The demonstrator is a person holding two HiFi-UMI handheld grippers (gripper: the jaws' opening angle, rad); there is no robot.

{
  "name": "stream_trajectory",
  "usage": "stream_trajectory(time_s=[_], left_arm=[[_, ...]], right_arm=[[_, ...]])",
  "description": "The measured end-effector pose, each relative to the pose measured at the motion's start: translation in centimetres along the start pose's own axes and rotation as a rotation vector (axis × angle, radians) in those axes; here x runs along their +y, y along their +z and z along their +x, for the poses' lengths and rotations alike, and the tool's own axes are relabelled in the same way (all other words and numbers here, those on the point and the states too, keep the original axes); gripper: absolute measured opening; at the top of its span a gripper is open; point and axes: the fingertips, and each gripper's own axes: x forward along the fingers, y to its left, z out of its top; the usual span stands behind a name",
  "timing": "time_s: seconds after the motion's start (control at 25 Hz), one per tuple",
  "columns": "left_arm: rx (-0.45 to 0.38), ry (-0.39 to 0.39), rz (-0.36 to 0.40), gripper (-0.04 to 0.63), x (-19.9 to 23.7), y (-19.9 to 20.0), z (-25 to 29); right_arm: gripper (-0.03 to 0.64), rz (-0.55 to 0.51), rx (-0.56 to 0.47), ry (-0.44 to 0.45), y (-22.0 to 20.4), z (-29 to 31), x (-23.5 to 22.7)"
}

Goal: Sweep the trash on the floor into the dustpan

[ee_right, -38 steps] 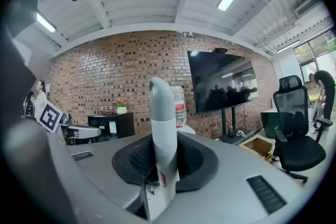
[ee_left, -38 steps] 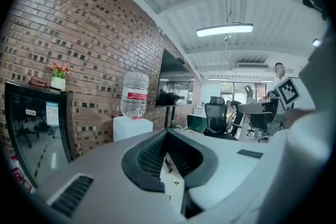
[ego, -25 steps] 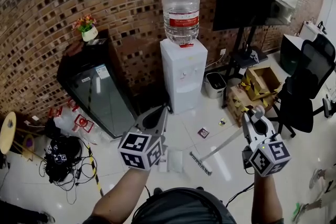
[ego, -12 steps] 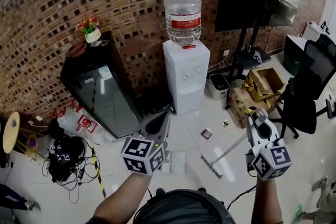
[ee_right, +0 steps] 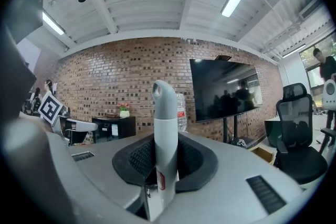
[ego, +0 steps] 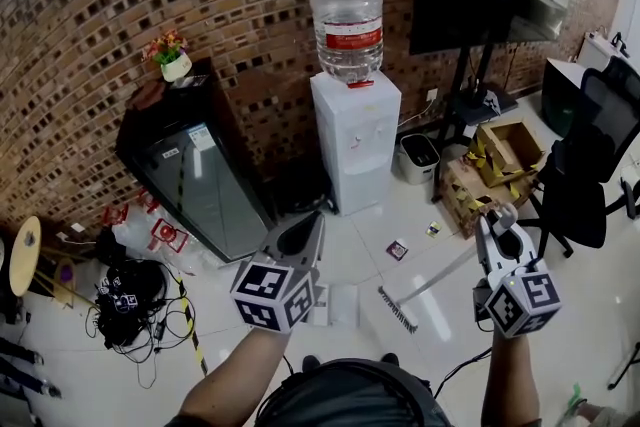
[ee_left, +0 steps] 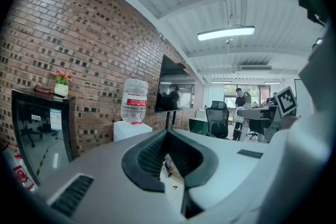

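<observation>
Right now the right gripper (ego: 498, 233) is clenching the broom handle (ee_right: 165, 139), slanting it so the bristles (ego: 398, 308) are resting on the floor (ego: 360, 245) just right of the white dustpan (ego: 340, 305), ready to drag the farther trash (ego: 397, 250) in; the left gripper (ego: 300, 240) is hovering above, jaws pinched together, seemingly empty.

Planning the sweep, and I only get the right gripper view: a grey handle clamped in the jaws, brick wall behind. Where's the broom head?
Observer: The broom head is low at the floor, just right of the white dustpan, not touching it.
Operator: Any trash?
Observer: A small packet lies beyond the broom head, toward the water dispenser; a smaller scrap lies further right.
Operator: And the other hand?
Observer: The left hand-held gripper is held up over the dustpan's left edge, as the head view shows it.
</observation>
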Motion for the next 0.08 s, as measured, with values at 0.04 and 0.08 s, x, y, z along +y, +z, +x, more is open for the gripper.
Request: stream_trajectory(time_s=[0.04,0.08], left_arm=[[0.0,0.001,0.0,0.008,0.05,0.01,-0.02],[-0.001,0.002,-0.001,0.008,0.09,0.01,-0.03]], right_arm=[[0.081,0.002,-0.002,0.002,0.07,0.01,0.03],[0.081,0.003,-0.005,0.003,0.14,0.02,0.05]])
